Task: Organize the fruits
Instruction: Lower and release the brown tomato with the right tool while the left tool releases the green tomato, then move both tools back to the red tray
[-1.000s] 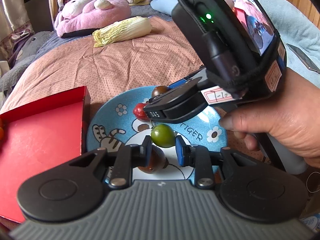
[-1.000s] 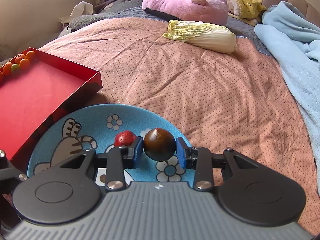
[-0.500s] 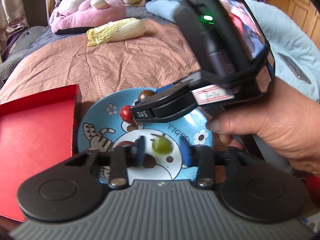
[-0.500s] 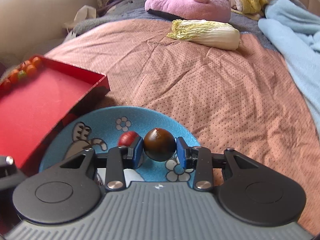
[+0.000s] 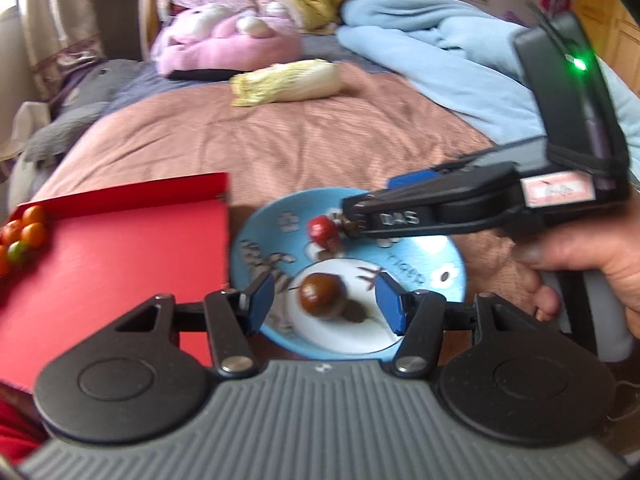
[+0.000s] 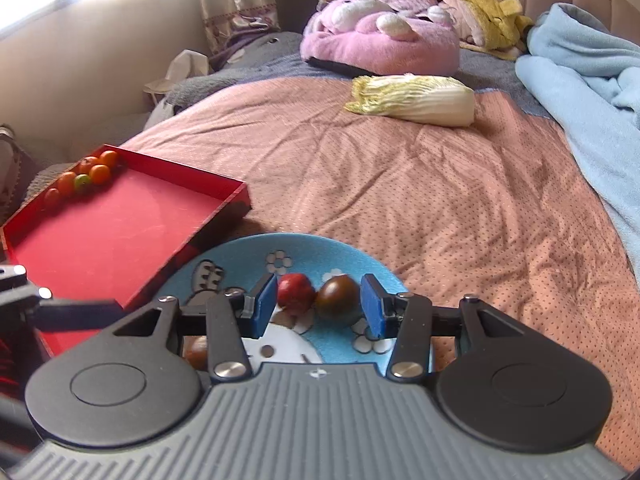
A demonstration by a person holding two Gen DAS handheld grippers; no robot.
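Both claws have just been opening and grip nothing. The left gripper (image 5: pixel 326 300) straddles a blurred dark brown round tomato (image 5: pixel 322 295) at the centre of the blue cartoon plate (image 5: pixel 448 280); the right gripper (image 6: pixel 319 306) frames a red tomato (image 6: pixel 295 293) and a second brown tomato (image 6: pixel 338 295) near the plate's far rim. Small orange fruits (image 6: pixel 92 170) fill the red tray's (image 6: pixel 120 224) far corner.

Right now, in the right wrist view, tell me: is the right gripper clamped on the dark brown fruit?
No: the right gripper has just been opening, and its pads stand clear of the dark brown fruit on the blue plate.

Left hand-held gripper (image 5: pixel 326 300) angled down, jaws just opened, gripping nothing. Right hand-held gripper (image 6: pixel 318 306) likewise, opening; hand (image 5: pixel 592 252) on its handle.
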